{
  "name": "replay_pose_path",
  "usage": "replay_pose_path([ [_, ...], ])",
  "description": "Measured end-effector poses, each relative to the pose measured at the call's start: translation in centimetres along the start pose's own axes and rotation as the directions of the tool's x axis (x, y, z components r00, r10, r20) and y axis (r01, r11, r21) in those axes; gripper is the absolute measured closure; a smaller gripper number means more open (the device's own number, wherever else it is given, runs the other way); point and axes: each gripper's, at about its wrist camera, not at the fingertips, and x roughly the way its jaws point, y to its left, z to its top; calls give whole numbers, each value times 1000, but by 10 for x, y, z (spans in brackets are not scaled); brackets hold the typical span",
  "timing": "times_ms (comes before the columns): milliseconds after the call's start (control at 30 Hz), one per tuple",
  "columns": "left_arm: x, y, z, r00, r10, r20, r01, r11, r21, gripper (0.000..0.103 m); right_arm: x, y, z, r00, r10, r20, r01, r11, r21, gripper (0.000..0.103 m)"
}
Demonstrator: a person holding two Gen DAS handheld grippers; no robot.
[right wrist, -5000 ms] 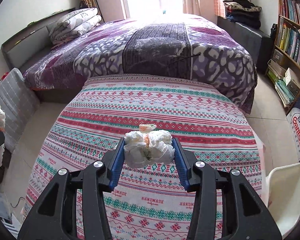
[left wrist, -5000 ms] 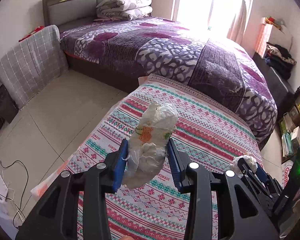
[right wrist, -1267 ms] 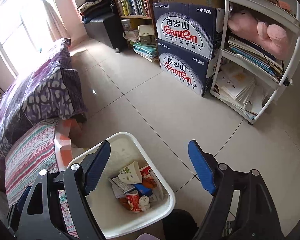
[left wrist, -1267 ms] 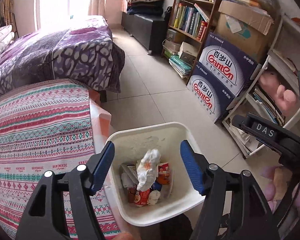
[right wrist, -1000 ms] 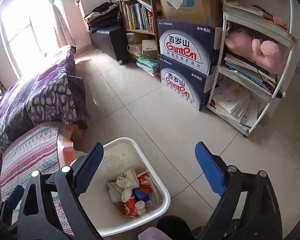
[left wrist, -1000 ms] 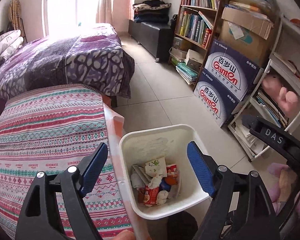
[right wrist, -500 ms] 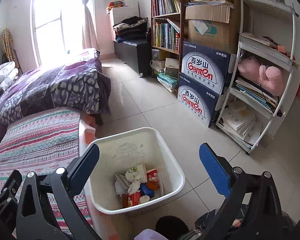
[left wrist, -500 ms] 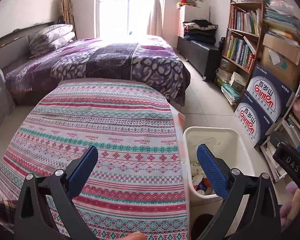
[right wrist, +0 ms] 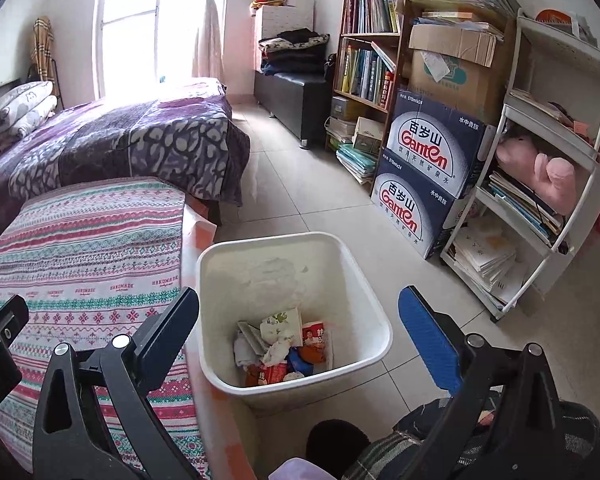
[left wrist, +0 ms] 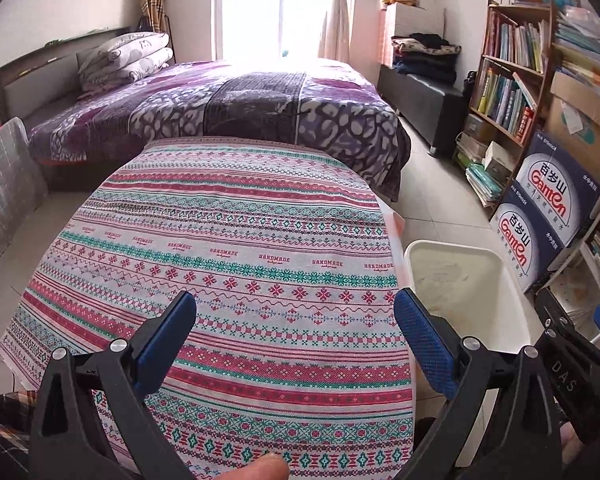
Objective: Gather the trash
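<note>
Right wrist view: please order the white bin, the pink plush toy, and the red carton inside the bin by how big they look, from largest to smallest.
1. White bin: clearly the largest.
2. Pink plush toy on the shelf: it stands farther from the camera, so its real size is unsure.
3. Red carton, lying among the trash in the bin: the smallest.

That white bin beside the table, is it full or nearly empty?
Far from full. The white bin holds only a shallow layer of crumpled wrappers and cartons at the bottom; its inner walls are bare above that.
</note>
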Motion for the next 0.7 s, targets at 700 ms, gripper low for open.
replay_pose_path([
  [700, 4, -4, -3, 1000, -1, -9, 1, 1000, 17, 7, 9, 1, -1, 999, 9, -34, -9, 1000, 13, 7],
])
